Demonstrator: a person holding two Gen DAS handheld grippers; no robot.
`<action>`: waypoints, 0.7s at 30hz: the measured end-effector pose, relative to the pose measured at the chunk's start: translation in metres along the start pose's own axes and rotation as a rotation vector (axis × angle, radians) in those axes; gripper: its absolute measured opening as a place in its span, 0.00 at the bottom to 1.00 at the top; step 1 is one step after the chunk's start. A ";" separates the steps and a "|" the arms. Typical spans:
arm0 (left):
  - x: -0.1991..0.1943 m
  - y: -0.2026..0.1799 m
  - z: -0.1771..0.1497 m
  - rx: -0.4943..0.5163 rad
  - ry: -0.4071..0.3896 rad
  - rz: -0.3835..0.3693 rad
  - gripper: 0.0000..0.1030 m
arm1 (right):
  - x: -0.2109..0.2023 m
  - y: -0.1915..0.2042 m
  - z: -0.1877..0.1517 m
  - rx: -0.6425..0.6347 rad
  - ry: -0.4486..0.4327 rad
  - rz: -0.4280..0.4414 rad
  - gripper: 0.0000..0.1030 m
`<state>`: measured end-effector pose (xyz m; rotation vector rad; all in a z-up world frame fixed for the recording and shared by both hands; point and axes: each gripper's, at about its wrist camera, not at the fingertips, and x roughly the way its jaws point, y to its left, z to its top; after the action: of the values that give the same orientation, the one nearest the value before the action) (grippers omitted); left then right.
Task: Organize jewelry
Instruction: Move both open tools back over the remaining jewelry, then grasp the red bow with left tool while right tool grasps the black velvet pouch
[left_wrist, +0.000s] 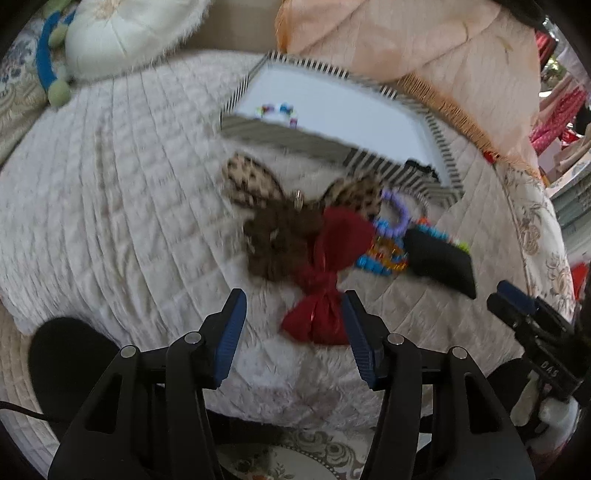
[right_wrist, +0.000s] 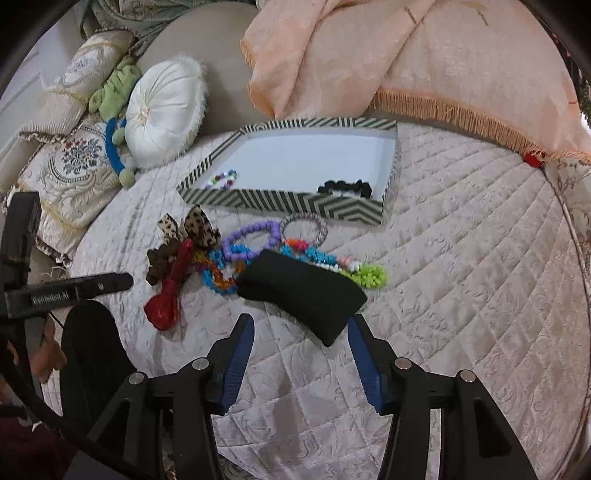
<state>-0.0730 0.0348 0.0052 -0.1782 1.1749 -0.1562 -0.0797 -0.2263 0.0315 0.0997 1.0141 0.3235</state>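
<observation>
On the soft quilted bed (right_wrist: 461, 258), the left gripper (left_wrist: 293, 314) is spread wide around a shiny red bow (left_wrist: 325, 291), not touching it. Beside the bow lie bumpy bead bracelets (right_wrist: 251, 240). The right gripper (right_wrist: 301, 332) gapes too, near a black cushion (right_wrist: 299, 288). Behind stands a striped tray (right_wrist: 291, 205).

The right gripper (right_wrist: 301, 328) hung spread just near of the black pouch (right_wrist: 301, 290); the striped tray (right_wrist: 288, 173) lay farther off.
</observation>
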 end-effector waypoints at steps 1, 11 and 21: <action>0.005 -0.001 -0.001 -0.008 0.008 0.006 0.53 | 0.002 -0.001 0.001 -0.009 0.003 0.009 0.53; 0.035 -0.017 0.010 -0.053 0.014 0.028 0.60 | 0.030 0.002 0.022 -0.238 0.071 0.026 0.64; 0.054 -0.015 0.013 -0.052 0.042 0.026 0.46 | 0.069 0.006 0.023 -0.380 0.112 -0.013 0.40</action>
<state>-0.0415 0.0092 -0.0352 -0.2064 1.2234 -0.1072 -0.0280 -0.1978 -0.0109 -0.2712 1.0468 0.5084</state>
